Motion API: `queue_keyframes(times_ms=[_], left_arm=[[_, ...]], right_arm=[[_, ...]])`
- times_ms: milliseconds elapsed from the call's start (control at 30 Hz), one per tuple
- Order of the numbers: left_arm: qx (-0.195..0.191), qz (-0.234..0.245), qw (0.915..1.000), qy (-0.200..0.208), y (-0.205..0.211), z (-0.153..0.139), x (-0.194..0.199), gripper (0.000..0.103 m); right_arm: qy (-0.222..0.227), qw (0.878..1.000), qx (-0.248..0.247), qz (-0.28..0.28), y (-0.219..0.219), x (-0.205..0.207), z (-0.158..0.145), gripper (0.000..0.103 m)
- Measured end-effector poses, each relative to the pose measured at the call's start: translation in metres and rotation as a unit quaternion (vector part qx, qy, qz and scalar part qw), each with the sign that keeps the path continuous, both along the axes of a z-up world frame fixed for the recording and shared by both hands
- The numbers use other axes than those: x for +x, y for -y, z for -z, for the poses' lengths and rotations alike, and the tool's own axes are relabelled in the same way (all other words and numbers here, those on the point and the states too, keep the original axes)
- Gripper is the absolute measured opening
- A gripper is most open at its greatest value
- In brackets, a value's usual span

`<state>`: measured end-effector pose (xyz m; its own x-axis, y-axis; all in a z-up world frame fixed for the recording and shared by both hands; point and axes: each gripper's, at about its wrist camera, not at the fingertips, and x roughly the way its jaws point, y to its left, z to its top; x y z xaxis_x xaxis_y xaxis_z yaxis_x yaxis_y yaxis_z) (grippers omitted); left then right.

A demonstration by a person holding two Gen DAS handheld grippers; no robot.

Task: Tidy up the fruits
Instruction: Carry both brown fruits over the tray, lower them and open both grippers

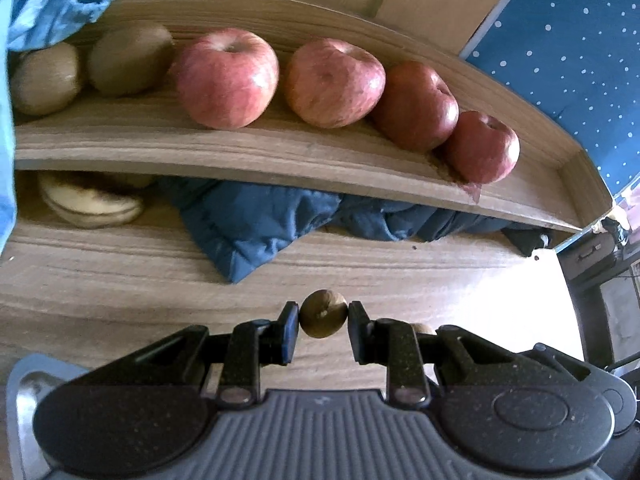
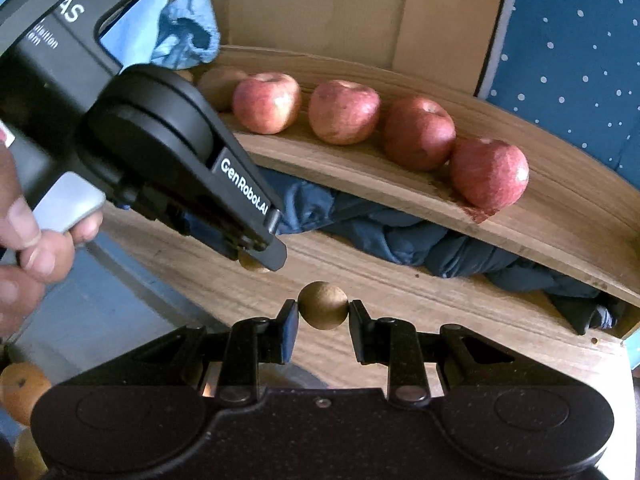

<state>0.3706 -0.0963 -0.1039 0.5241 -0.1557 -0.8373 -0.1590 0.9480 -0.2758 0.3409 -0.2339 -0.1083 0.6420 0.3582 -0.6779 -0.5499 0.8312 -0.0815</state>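
Left claw (image 1: 323,322) pinches small brown fruit (image 1: 323,319), stem end facing us, above counter (image 1: 120,280). Right claw (image 2: 323,316) grips second round brown fruit (image 2: 322,311); long axis unclear. We log four apples (image 1: 226,78) rowed along shelf (image 1: 280,152), stems up.

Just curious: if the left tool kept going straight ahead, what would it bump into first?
Probably the blue cloth under the shelf. The left tool already grips a small brown fruit; depth is hard to judge.
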Motion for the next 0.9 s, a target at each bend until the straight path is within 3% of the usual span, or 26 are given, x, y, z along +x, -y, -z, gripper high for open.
queue_keyframes(times_ms=[467,900], left_arm=[[0.016,-0.014,0.9997,-0.015,-0.028,-0.003,-0.045,0.029],[0.018,-0.013,0.9986,-0.049,-0.027,0.006,-0.076,0.029]], right_arm=[[-0.011,1.0,-0.007,-0.027,-0.01,-0.044,0.002,0.029],[-0.033,0.999,-0.013,-0.029,-0.007,-0.075,0.008,0.029]])
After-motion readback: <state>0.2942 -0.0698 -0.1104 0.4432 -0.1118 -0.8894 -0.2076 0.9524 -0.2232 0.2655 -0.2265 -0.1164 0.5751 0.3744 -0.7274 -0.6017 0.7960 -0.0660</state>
